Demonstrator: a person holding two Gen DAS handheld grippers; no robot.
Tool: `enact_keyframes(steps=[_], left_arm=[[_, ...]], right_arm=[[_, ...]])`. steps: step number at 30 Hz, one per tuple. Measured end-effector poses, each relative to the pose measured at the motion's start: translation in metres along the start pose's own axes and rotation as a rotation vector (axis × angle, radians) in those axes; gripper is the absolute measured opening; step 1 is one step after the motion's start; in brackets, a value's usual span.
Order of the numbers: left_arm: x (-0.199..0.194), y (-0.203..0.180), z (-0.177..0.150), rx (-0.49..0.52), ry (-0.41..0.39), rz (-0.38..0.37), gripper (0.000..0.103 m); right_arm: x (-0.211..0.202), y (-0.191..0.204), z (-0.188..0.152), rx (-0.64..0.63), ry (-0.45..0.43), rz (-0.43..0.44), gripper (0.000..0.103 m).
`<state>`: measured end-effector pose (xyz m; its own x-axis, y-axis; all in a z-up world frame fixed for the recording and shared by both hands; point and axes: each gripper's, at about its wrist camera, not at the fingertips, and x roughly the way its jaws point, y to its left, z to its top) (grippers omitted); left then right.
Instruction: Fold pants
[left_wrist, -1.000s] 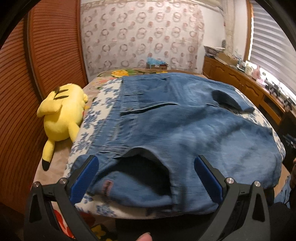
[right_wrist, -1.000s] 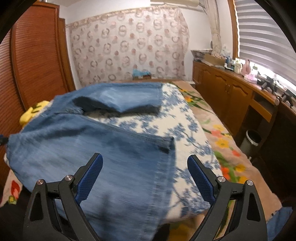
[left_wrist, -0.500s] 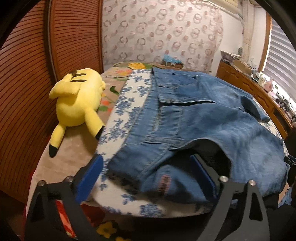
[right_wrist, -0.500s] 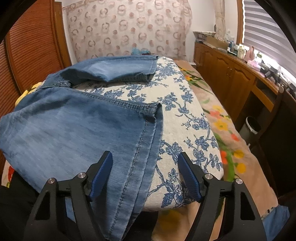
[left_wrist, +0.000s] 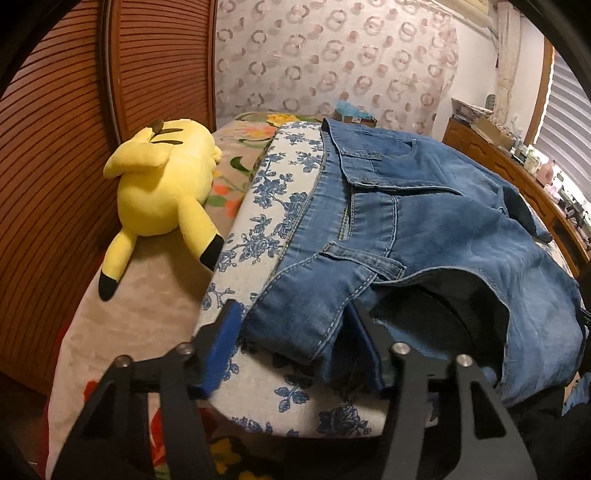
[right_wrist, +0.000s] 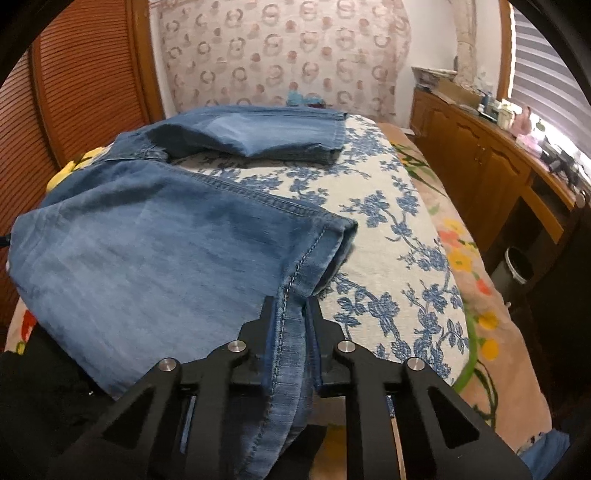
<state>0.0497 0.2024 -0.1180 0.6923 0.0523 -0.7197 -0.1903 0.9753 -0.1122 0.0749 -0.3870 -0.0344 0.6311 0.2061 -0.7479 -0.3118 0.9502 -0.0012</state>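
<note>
Blue denim pants (left_wrist: 424, 221) lie spread on a white cloth with blue flowers (left_wrist: 266, 206). In the left wrist view my left gripper (left_wrist: 295, 332) has its jaws around the near waistband corner (left_wrist: 306, 314), with a gap still showing between pads and cloth. In the right wrist view the pants (right_wrist: 147, 251) stretch left, one leg (right_wrist: 258, 133) lying at the far side. My right gripper (right_wrist: 290, 314) is shut on the hem of the near leg (right_wrist: 314, 251).
A yellow plush toy (left_wrist: 162, 184) lies left of the cloth beside a wooden louvred wardrobe (left_wrist: 55, 129). A wooden dresser (right_wrist: 498, 158) with clutter runs along the right wall. A small bin (right_wrist: 519, 266) stands on the floor by it.
Both grippers have closed in. The right one went from wide open to shut on the near leg hem. The left one moved to the waistband corner and narrowed around it.
</note>
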Motion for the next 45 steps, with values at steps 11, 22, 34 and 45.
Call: enact_keyframes(steps=[11,22,34,45], left_arm=[[-0.039,-0.020,0.015,0.059,-0.098,-0.055,0.011],[-0.085,-0.053,0.073,0.170,-0.242,-0.088,0.011],[-0.064,-0.068,0.063,0.177,-0.200,-0.111,0.011],[-0.060,-0.064,0.056,0.161,-0.191,-0.103,0.011]], right_arm=[[-0.044,0.007,0.041,-0.008,-0.131,0.129,0.006],[-0.061,0.033,0.139,-0.131,-0.281,0.140,0.006],[0.069,0.067,0.126,-0.132,-0.062,0.158,0.007],[0.026,0.025,0.104,-0.039,-0.128,0.125,0.044]])
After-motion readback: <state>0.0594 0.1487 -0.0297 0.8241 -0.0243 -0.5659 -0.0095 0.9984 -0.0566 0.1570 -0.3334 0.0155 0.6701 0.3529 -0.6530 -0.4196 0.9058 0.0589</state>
